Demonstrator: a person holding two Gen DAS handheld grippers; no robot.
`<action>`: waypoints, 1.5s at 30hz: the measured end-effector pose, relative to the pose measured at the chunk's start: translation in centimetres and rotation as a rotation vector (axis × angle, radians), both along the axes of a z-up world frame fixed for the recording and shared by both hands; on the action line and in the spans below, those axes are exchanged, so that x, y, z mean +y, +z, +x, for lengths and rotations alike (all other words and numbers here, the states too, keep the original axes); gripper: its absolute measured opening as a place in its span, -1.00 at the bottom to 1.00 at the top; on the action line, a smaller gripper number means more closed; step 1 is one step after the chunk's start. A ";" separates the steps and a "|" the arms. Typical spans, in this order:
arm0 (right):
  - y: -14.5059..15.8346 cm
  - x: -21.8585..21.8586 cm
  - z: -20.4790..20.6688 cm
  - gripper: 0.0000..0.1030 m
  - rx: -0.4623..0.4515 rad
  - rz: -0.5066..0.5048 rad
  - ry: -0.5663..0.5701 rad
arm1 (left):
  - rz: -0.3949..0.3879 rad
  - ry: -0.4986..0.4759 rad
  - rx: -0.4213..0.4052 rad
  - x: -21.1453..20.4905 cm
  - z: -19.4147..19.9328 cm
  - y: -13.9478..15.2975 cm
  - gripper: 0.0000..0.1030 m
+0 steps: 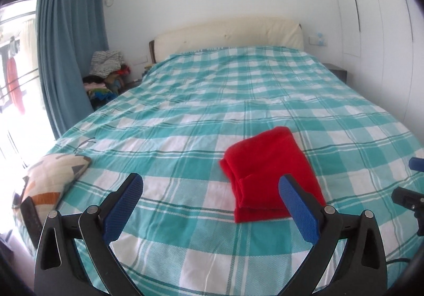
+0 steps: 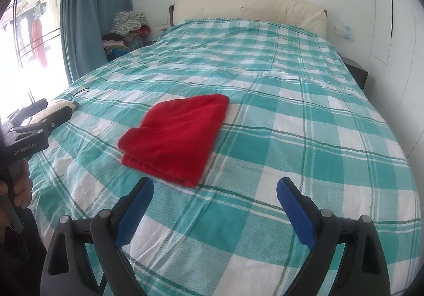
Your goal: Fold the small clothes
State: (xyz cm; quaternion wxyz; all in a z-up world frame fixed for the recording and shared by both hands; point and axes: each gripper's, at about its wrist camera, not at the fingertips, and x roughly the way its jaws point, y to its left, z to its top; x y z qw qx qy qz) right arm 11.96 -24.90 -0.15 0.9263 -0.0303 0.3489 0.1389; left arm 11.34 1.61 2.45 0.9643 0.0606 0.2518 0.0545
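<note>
A red garment (image 1: 267, 174) lies folded into a compact rectangle on the teal and white checked bed sheet (image 1: 185, 116). It also shows in the right wrist view (image 2: 177, 137). My left gripper (image 1: 209, 182) is open and empty, held above the sheet with its right finger in front of the garment's near corner. My right gripper (image 2: 214, 187) is open and empty, just short of the garment's near edge. The left gripper's body (image 2: 31, 131) shows at the left edge of the right wrist view, and part of the right gripper (image 1: 408, 195) shows at the right edge of the left wrist view.
A patterned pillow (image 1: 50, 179) lies at the bed's left edge. A cream headboard (image 1: 228, 34) stands at the far end. A pile of clothes (image 1: 106, 73) sits beside a blue curtain (image 1: 66, 44). A white wardrobe (image 1: 376, 18) lines the right wall.
</note>
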 end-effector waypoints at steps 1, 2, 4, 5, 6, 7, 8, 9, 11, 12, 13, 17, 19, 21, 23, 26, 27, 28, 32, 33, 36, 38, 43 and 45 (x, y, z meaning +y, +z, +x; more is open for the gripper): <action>0.4 0.3 -0.8 0.81 -0.002 0.003 0.004 | 0.006 0.015 0.000 -0.2 -0.7 0.1 0.99; 0.7 0.6 -1.5 0.81 -0.005 0.006 0.009 | 0.004 0.020 0.008 -0.3 -1.2 0.2 0.99; 1.3 1.3 -2.8 0.85 -0.018 0.001 0.017 | -0.018 0.005 0.037 -0.5 -2.0 0.2 0.99; 1.5 1.7 -3.3 0.90 -0.024 -0.008 0.017 | -0.031 -0.005 0.050 -0.6 -2.5 0.1 0.99; 1.7 2.0 -3.9 0.93 -0.032 -0.018 0.015 | -0.043 -0.010 0.060 -0.6 -3.0 0.0 0.99; 1.8 2.3 -4.4 0.94 -0.040 -0.023 0.014 | -0.050 -0.006 0.066 -0.7 -3.4 0.0 0.99; 1.9 2.5 -4.9 0.94 -0.045 -0.019 0.016 | -0.046 0.004 0.074 -0.9 -3.8 -0.2 0.99; 2.0 2.7 -5.5 0.94 -0.048 -0.012 0.019 | -0.037 0.018 0.088 -1.1 -4.2 -0.4 0.99; 1.9 2.9 -6.5 0.95 -0.053 -0.003 0.024 | -0.019 0.024 0.116 -1.4 -5.0 -0.9 0.99; 1.8 3.0 -6.9 0.96 -0.054 -0.001 0.020 | -0.018 0.017 0.122 -1.5 -5.4 -1.1 0.99; 1.6 3.0 -7.2 0.97 -0.051 0.002 0.013 | -0.018 0.013 0.128 -1.6 -5.8 -1.4 0.99; 1.1 2.8 -7.9 0.98 -0.025 0.029 -0.016 | -0.021 -0.026 0.161 -2.0 -7.1 -2.2 0.99; 1.0 2.8 -8.0 0.98 -0.018 0.023 -0.033 | -0.033 -0.042 0.169 -2.0 -7.5 -2.4 0.99; 1.0 2.8 -8.3 0.99 -0.019 0.009 -0.049 | -0.058 -0.046 0.176 -1.8 -7.9 -2.4 0.99; 1.1 2.9 -8.1 0.99 -0.009 0.004 -0.061 | -0.091 -0.042 0.184 -1.3 -8.1 -2.2 1.00; 1.6 3.2 -8.1 0.99 -0.006 -0.020 -0.073 | -0.116 -0.014 0.192 -0.6 -8.1 -2.0 1.00; 1.9 3.4 -8.2 0.99 -0.012 -0.033 -0.078 | -0.120 -0.003 0.190 -0.5 -8.0 -2.0 1.00; 2.1 3.5 -8.3 0.99 -0.019 -0.042 -0.081 | -0.124 0.001 0.187 -0.4 -7.9 -1.9 1.00; 3.1 3.6 -8.7 0.99 -0.031 -0.059 -0.095 | -0.129 -0.007 0.201 -0.7 -7.5 -1.9 1.00; 3.2 3.6 -8.8 0.99 -0.033 -0.066 -0.098 | -0.125 -0.012 0.202 -0.9 -7.4 -1.9 1.00; 3.5 3.6 -9.1 0.99 -0.038 -0.089 -0.106 | -0.114 -0.027 0.208 -1.6 -7.5 -1.8 1.00; 3.6 3.5 -9.2 0.99 -0.039 -0.099 -0.117 | -0.112 -0.030 0.212 -1.9 -7.5 -1.8 1.00; 3.9 2.9 -9.6 0.99 -0.043 -0.107 -0.143 | -0.056 0.000 0.212 -2.5 -7.6 -1.6 1.00; 4.0 2.8 -9.7 0.99 -0.046 -0.113 -0.150 | -0.045 0.012 0.214 -2.6 -7.6 -1.5 1.00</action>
